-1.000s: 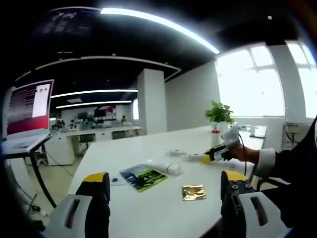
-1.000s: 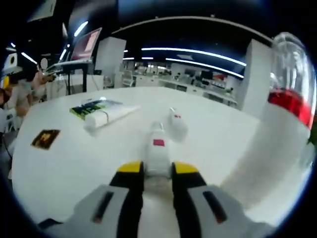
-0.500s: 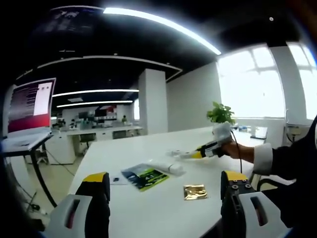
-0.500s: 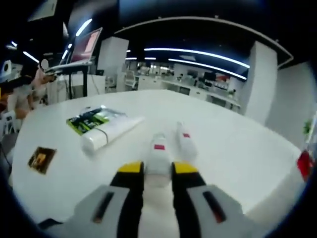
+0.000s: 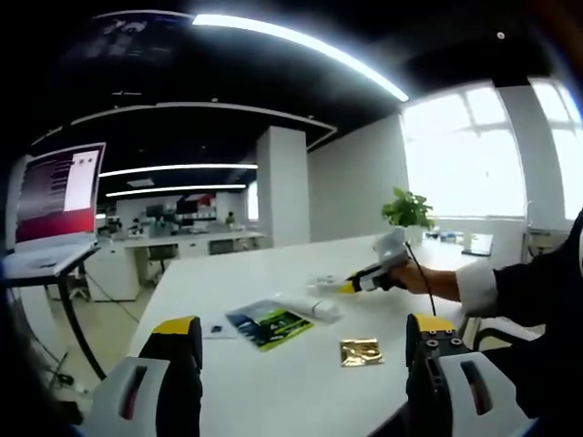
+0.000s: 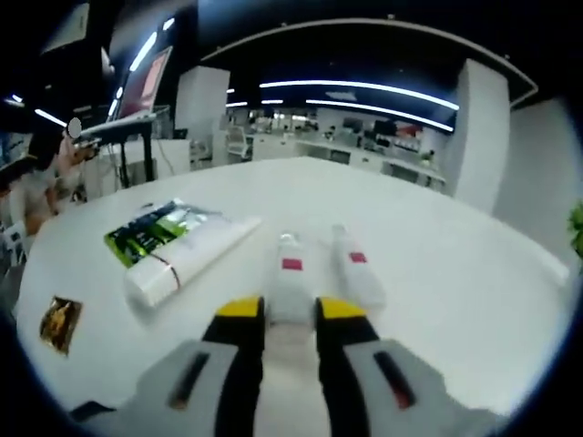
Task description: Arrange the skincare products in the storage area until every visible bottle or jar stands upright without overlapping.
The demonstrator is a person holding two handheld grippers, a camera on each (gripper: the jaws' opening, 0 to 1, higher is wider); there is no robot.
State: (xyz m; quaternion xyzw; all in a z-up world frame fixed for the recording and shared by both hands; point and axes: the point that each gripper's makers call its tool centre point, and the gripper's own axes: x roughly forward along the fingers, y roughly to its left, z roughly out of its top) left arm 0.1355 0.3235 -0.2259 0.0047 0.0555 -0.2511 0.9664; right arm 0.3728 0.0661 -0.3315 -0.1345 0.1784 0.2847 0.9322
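My right gripper [image 6: 290,314] is shut on a small white bottle with a pink label [image 6: 290,278], which points forward over the white table [image 6: 437,273]. A second small white bottle [image 6: 357,278] lies on its side just right of it. A white tube [image 6: 187,259] lies to the left, partly over a green sachet [image 6: 150,235]. In the left gripper view, my left gripper [image 5: 301,341] hangs open over the table's near edge with nothing between its fingers. Beyond it lie the green sachet [image 5: 266,325] and the tube [image 5: 308,307], and the right gripper [image 5: 349,287] comes in, held by a hand.
A gold sachet [image 6: 60,320] lies near the table's edge, also seen as the gold sachet [image 5: 362,351] between my left jaws. A potted plant [image 5: 407,211] stands at the table's far end. A screen on a stand [image 5: 56,191] is off to the left.
The right gripper has carried the small bottle away from the plant's vase towards the tube and sachets; the vase has left its view. The left gripper stays still and open.
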